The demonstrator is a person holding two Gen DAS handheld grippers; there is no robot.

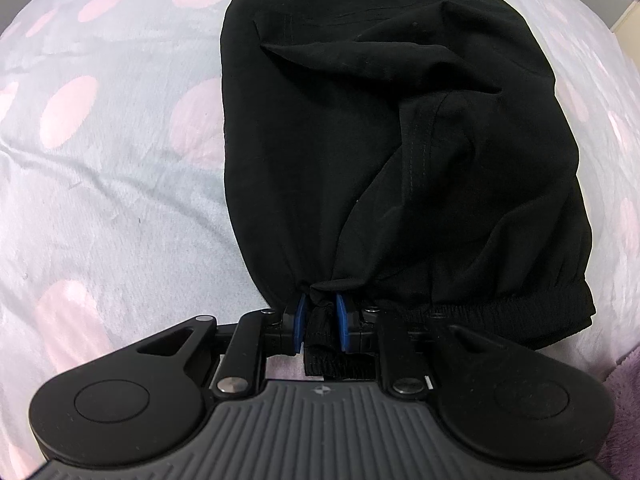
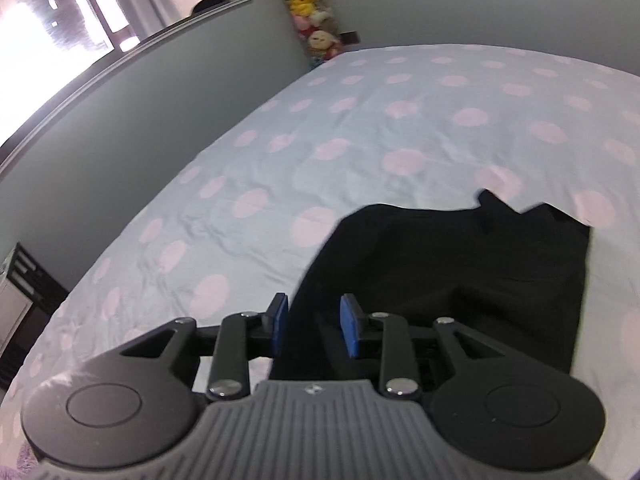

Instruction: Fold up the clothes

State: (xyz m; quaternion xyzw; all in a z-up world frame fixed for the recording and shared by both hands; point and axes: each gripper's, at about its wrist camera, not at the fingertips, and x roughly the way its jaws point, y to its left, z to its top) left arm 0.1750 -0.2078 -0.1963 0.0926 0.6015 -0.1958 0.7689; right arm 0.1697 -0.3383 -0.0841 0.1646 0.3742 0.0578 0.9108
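The bed, spread with a pale sheet dotted pink, carries everything. On it lies the black garment, partly folded and bunched, its long axis running straight away from my left fingers toward the far side of the bed. Its elastic waistband is the near edge, stretching off to the right of those fingers. My left fingers are clenched on a gathered bit of that waistband. My right fingers hang released above the garment, nothing pinched between the blue pads, cloth only behind them. I judge the next fold turns on the far hem, which is nearer to my free right hand than to my left.
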